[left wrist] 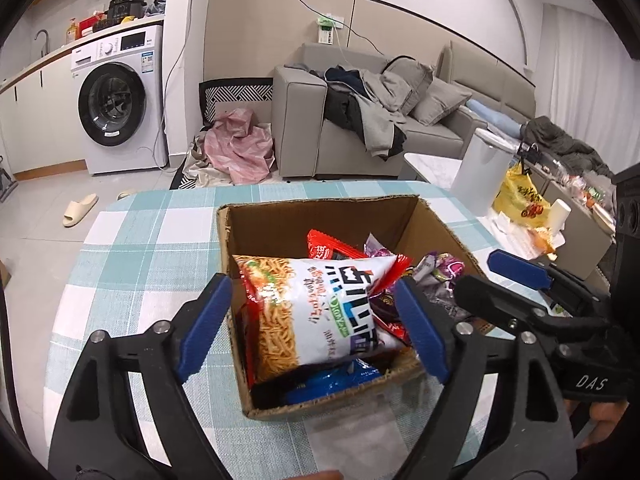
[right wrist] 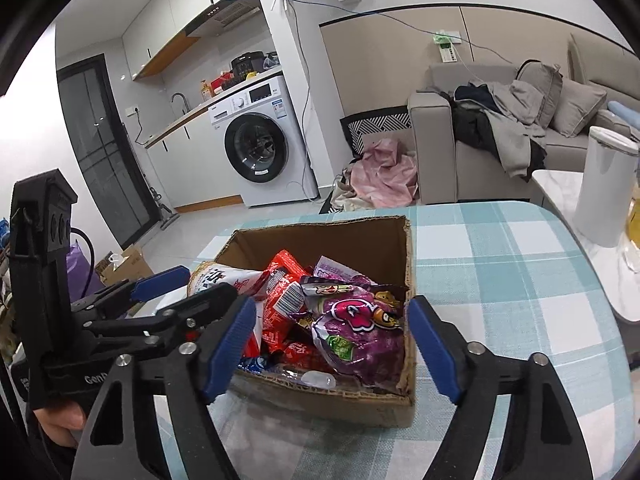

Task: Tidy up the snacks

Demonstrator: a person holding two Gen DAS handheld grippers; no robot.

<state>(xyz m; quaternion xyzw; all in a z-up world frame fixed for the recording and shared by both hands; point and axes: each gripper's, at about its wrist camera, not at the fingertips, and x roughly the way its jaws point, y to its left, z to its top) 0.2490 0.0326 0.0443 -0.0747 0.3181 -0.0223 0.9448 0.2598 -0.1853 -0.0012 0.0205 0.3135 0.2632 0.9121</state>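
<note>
An open cardboard box (left wrist: 280, 220) stands on the checked tablecloth and holds several snack packs. A white noodle-snack bag (left wrist: 316, 312) lies on top at its left, over red (left wrist: 328, 246), blue and purple packs. My left gripper (left wrist: 312, 328) is open above the box, its fingers on either side of the noodle bag without pressing it. In the right wrist view the box (right wrist: 320, 240) shows a purple bag (right wrist: 360, 332) and red packs (right wrist: 284, 300). My right gripper (right wrist: 332, 344) is open over the box's near wall, empty. Each gripper shows in the other's view: the right one (left wrist: 520, 280), the left one (right wrist: 160, 292).
The table (left wrist: 132, 264) has a rounded far edge. To the right stand a white cylindrical bin (left wrist: 480, 168), a yellow bag (left wrist: 520, 196) and a side table with clutter. Behind are a grey sofa (left wrist: 360, 120) with clothes and a washing machine (left wrist: 120, 100).
</note>
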